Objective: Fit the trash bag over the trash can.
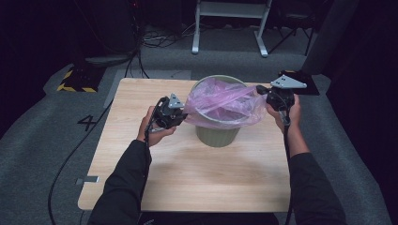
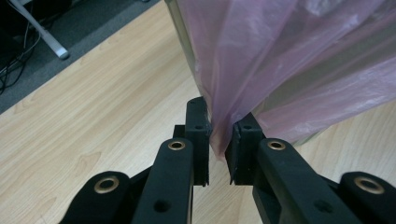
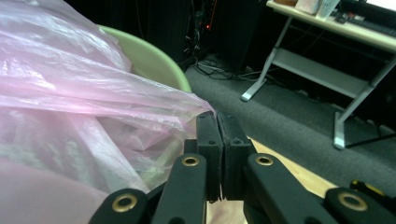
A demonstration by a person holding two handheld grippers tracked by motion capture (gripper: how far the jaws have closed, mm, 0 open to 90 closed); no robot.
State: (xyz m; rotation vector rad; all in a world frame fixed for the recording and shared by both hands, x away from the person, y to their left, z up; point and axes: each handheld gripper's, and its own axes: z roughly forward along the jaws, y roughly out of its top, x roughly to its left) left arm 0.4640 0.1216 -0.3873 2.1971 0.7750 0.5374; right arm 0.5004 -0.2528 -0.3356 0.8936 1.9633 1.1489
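One wooden worktop (image 1: 187,178) carries one green bin (image 1: 217,133), standing upright toward its far middle. One pink plastic bag (image 1: 220,105) lines the bin, its edge folded out over the rim on both sides. Two grippers flank the bin. The left gripper (image 1: 180,114) is just left of the bin; the left gripper view shows its jaws narrow, pinching a fold of the bag's hanging edge (image 2: 219,135). The right gripper (image 1: 263,90) is at the bin's right rim; the right gripper view shows its jaws pressed together on the bag's corner (image 3: 205,111), with a desk frame (image 3: 345,60) beyond.
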